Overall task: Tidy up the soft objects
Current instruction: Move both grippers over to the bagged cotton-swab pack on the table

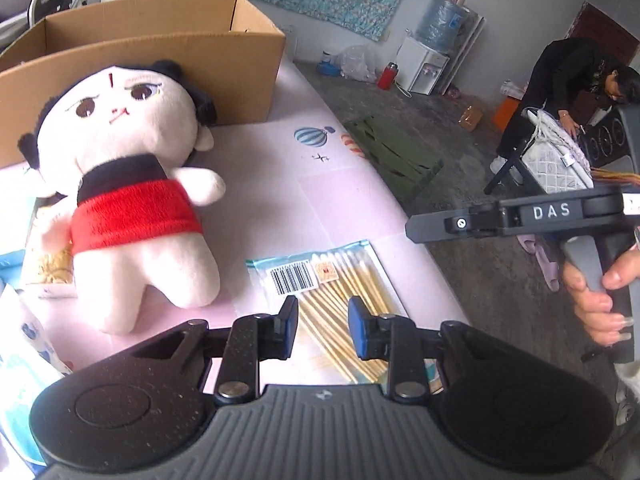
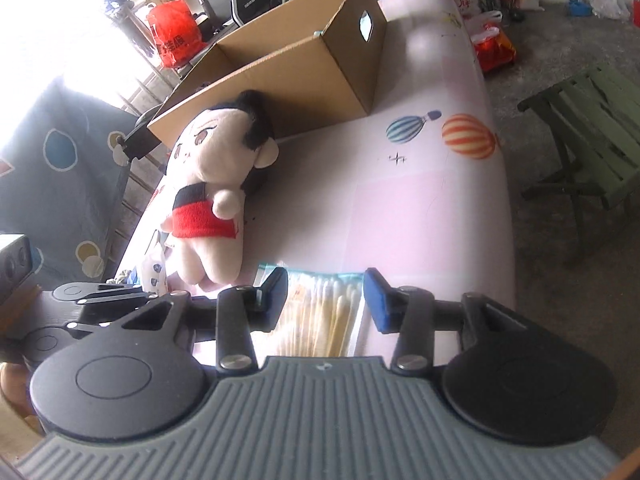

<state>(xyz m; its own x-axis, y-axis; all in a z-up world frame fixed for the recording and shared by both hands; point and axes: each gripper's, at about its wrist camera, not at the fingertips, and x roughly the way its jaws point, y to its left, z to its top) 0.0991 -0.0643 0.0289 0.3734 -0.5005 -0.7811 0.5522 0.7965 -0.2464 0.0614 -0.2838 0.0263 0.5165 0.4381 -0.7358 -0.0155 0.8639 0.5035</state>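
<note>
Lettering first: "DAS" is showing in white capitals on the side of your right gripper (image 1: 416, 224) where it is reaching in from the right of the left wrist view, with your right hand (image 1: 600, 300) wrapped round its grip. A barcode label and a small orange sticker are sitting on the cotton swab packet (image 1: 336, 280); neither can be read.

Your left gripper (image 1: 323, 326) is standing part open, its blue pads apart with nothing between them, hovering over the near end of the swab packet without touching it. Your right gripper (image 2: 325, 300) is likewise part open and holding nothing, its jaws framing the same packet (image 2: 320, 312) from above.

Just left of the packet, the plush doll (image 1: 128, 192) is lying on its back on the pink bedsheet (image 1: 280, 184), white-bodied with black hair and a red and black top, its head resting against the near wall of the open cardboard box (image 1: 160, 60) at the far side. Printed balloons (image 2: 468, 136) are decorating the sheet to the right. Other packets (image 1: 24, 360) are lying at the doll's left, partly hidden. A green folding stool (image 2: 592, 128) is standing on the floor to the right, and a person (image 1: 568, 80) is bending over in the far right corner.
</note>
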